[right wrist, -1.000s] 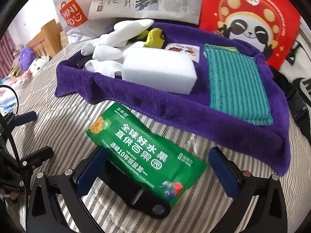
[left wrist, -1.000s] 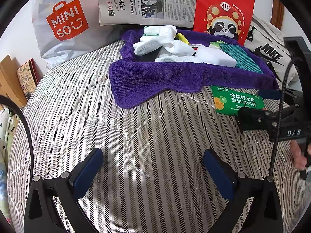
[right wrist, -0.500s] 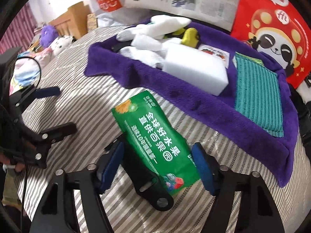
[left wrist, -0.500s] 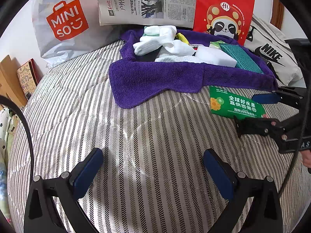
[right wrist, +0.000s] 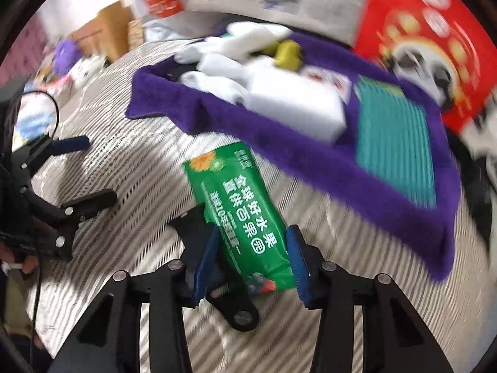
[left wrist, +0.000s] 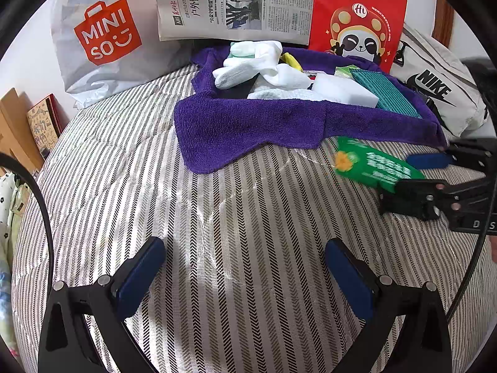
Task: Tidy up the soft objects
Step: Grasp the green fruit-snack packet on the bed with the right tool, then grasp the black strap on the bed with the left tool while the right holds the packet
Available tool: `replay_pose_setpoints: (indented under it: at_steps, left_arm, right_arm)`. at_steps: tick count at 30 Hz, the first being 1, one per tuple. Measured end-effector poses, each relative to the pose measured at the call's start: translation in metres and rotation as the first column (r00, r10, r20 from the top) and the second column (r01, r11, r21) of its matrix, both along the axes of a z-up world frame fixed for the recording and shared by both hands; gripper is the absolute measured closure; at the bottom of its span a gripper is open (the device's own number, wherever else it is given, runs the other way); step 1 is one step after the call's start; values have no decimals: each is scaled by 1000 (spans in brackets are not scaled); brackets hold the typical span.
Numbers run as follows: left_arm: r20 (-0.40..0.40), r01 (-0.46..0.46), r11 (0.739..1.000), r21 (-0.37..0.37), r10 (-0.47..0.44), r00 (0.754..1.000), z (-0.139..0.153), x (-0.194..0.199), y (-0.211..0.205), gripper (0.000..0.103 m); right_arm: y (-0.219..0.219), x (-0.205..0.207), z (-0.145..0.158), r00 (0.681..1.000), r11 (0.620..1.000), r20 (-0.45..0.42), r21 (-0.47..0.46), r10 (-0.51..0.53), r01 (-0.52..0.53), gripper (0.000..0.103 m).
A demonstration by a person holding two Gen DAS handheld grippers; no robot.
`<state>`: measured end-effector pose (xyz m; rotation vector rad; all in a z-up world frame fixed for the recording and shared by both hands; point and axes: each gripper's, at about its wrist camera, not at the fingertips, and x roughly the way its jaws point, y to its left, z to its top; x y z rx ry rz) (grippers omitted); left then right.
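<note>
A green packet [right wrist: 239, 217] with white lettering lies on the striped bedspread [left wrist: 217, 217], in front of a purple towel [left wrist: 248, 121]. My right gripper [right wrist: 251, 251] is shut on the packet's near end; it also shows in the left wrist view [left wrist: 416, 171], with the packet [left wrist: 369, 161]. On the towel lie white socks [left wrist: 248, 65], a white sponge block [left wrist: 341, 90], a teal cloth [left wrist: 385, 93] and a yellow item [right wrist: 287, 54]. My left gripper [left wrist: 245, 276] is open and empty over the bedspread, left of the packet.
A MINISO bag [left wrist: 105, 37], a newspaper [left wrist: 233, 0], a red panda bag [left wrist: 357, 18] and a Nike bag [left wrist: 435, 87] stand behind the towel. A black gripper part [right wrist: 236, 307] lies under the packet. Soft toys [right wrist: 74, 59] lie at the far left.
My right gripper's fingers have closed onto the green packet and the packet has swung to point away from me. My left gripper has not moved.
</note>
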<state>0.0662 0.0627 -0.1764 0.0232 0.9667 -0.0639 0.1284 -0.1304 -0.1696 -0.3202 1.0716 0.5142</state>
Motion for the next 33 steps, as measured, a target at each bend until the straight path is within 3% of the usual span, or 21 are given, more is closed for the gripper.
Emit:
replay_pose_setpoints:
  at_steps: [7,12,19,21,24,28,31,33]
  left_arm:
    - [0,0,1000,0,0,1000,0,0,-1,0]
    - [0,0,1000,0,0,1000,0,0,0,0]
    - [0,0,1000,0,0,1000,0,0,0,0]
    - [0,0,1000,0,0,1000,0,0,0,0]
    - [0,0,1000,0,0,1000,0,0,0,0]
    - [1,0,1000,0,0,1000,0,1,0,0]
    - [1,0,1000,0,0,1000,0,1,0,0]
    - [0,0,1000,0,0,1000,0,1,0,0]
  right_arm:
    - [-29,-27,1,994,996,-74,32,-78,81,59]
    - [-24,-27,-1,996,998,-58,4,-70,70,55]
    - [1,-18,-3,1000,996,15,-82,20,-19,51]
    - [-1,-17,-3,1000,999,-6,-43,15,-15,62]
    - [-19,-18,-1,996,996,-1,-28,-88,88,69]
    - [-54,-29,0,966,966,-40,26,-257,258,71]
    - [-65,-36,0,959,958,-52,57,-279,282,69]
    - [-62,-33,0,962,961,-42,45,-271,272,63]
